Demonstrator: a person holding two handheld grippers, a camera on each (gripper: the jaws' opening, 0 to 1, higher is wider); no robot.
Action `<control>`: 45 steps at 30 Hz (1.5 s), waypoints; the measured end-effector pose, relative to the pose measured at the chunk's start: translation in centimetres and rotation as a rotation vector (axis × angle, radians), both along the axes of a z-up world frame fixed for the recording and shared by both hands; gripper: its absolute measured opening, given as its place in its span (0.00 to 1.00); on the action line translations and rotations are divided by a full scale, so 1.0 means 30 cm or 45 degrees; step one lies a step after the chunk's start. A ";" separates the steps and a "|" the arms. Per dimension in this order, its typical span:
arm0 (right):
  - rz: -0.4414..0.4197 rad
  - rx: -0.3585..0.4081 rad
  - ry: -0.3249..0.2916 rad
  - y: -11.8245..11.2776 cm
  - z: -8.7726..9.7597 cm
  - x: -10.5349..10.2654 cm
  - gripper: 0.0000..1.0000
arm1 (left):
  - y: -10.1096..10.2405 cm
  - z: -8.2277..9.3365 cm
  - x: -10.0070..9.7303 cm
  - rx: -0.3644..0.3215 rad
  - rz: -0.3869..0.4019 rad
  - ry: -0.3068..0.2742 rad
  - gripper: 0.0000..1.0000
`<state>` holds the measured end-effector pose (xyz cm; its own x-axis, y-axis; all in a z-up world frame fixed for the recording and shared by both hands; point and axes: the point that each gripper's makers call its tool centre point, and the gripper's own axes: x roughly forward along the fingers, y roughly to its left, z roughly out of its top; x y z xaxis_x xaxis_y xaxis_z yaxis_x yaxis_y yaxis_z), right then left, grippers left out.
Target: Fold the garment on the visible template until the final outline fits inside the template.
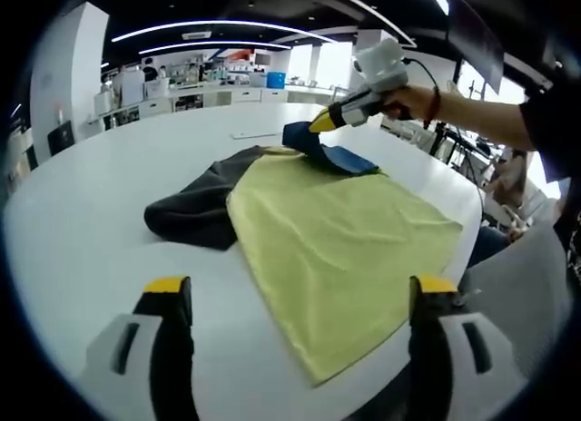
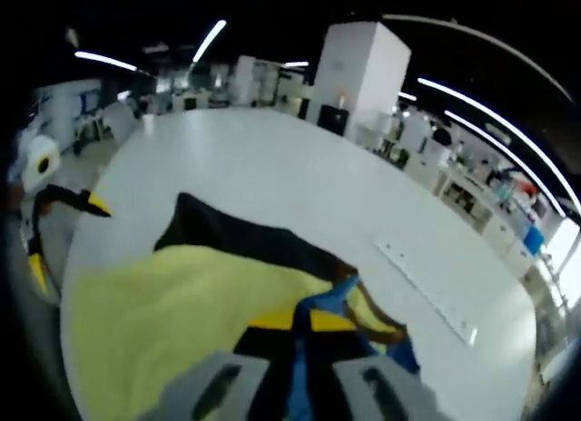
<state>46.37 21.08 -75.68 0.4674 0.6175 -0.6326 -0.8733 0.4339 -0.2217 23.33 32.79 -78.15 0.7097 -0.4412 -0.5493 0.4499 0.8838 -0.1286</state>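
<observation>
Right gripper [image 2: 301,323] clamps blue garment [image 1: 338,155] above yellow template [image 1: 340,249]; left gripper [image 1: 300,298] gapes

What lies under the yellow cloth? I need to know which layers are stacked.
A dark grey garment sticks out from under the yellow cloth onto the white table. How far it reaches underneath is covered.

Open-plan lab or workshop floor

A large white table [image 1: 109,203] stands in a wide hall with a dark ceiling and long curved light strips [image 1: 209,26]. Along the far wall run white counters [image 1: 227,96] crowded with equipment and a blue bin [image 1: 276,79]. A broad white pillar [image 2: 359,72] rises behind the table, with more benches and gear [image 2: 472,181] beyond it, and bright windows [image 1: 336,63] at the back
</observation>
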 end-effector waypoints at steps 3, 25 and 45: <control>0.041 -0.028 -0.011 0.017 -0.011 -0.023 0.00 | -0.004 0.000 -0.001 0.000 -0.002 0.002 0.97; 0.015 0.000 0.054 0.070 -0.113 -0.114 0.00 | -0.002 -0.001 -0.004 0.006 -0.010 0.005 0.96; -0.045 0.141 0.312 0.135 -0.217 -0.203 0.03 | 0.005 0.009 -0.001 -0.001 0.003 -0.012 0.96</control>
<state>40.27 25.12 -82.19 0.3313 0.6753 -0.6590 -0.8789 0.4749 0.0447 23.31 32.95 -77.87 0.7158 -0.4399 -0.5423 0.4491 0.8847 -0.1249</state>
